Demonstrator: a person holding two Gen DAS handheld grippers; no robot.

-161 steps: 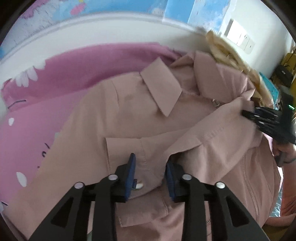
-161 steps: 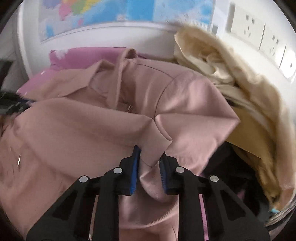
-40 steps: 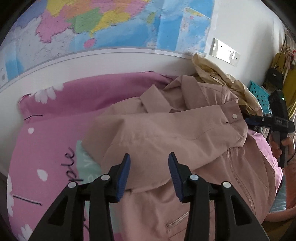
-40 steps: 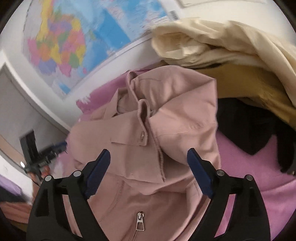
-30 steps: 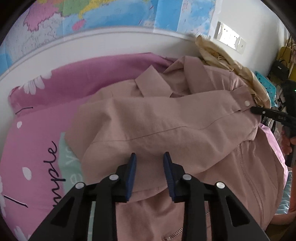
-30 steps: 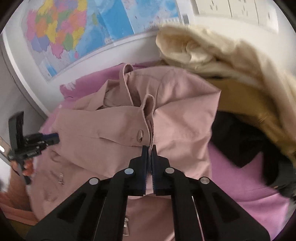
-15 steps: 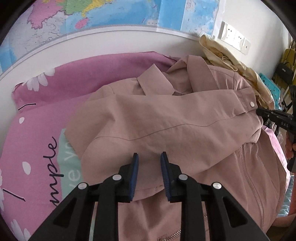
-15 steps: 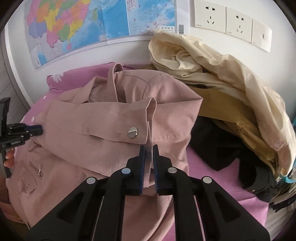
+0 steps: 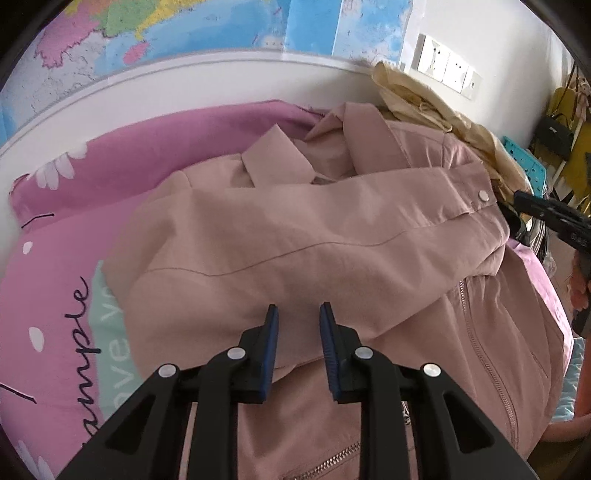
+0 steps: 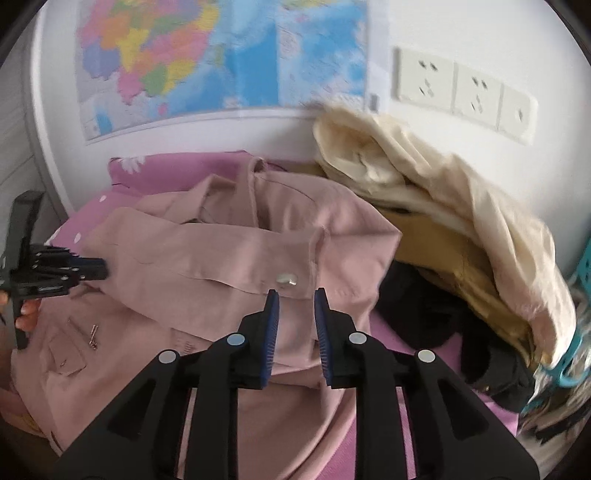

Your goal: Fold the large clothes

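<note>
Pink jacket (image 9: 332,236) spread on the bed (image 9: 59,258), collar toward the wall map (image 9: 221,26), hem toward the person, so long axis of the body running from map to hem. One sleeve (image 9: 314,229) folded across the chest, long axis crosswise to that, cuff with its snap button (image 9: 482,194) pointing to the side of the cream clothes pile (image 10: 424,192). Left gripper (image 9: 298,314) poised just over the near edge of the sleeve at its shoulder half, fingers spread a little with cloth showing between them, pinching nothing. Right gripper (image 10: 296,295) just short of the cuff end, below the button, fingers likewise parted and holding nothing. Right nearer the cuff, left nearer the shoulder. Judged from this: sleeve fold set down, second sleeve and the hem-to-collar fold not yet done. Next hold likely on the hem side, away from the map, each gripper taking its own corner.
</note>
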